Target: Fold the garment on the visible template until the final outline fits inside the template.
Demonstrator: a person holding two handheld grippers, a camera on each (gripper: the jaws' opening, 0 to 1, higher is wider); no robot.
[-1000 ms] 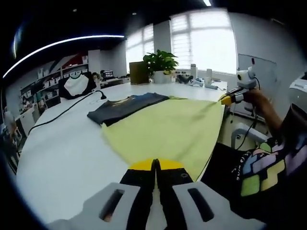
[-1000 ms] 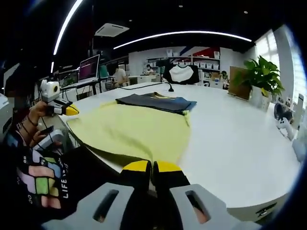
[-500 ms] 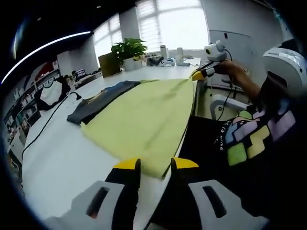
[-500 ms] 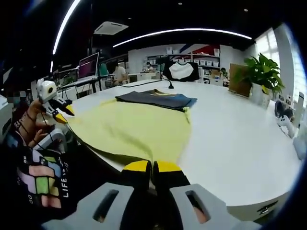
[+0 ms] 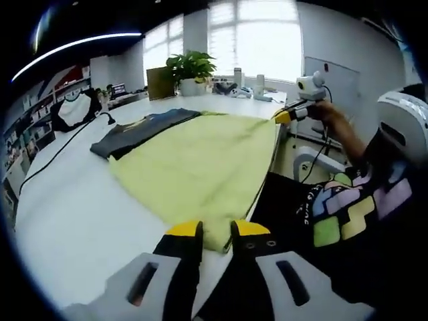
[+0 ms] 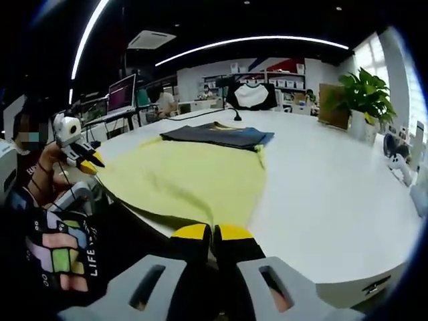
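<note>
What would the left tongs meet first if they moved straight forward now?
Most likely the near edge of the yellow cloth, which lies just ahead of the open left tongs on the table; depth is hard to judge.

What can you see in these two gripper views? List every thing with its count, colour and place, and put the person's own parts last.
Garment: one, yellow-green, spread flat at the table's near edge.
Folded garment: one, dark grey-blue, just beyond the yellow one.
Table: one, white, large.
Potted plant: one, green, at the table's far end by the windows.
Cable: one, black, running across the table.
Raglan shirt: one, black and white, displayed behind the table.
Left gripper: yellow-tipped jaws apart, at the garment's near corner.
Right gripper: yellow-tipped jaws together on the garment's edge.
Person's hand: one, holding the right gripper.
</note>
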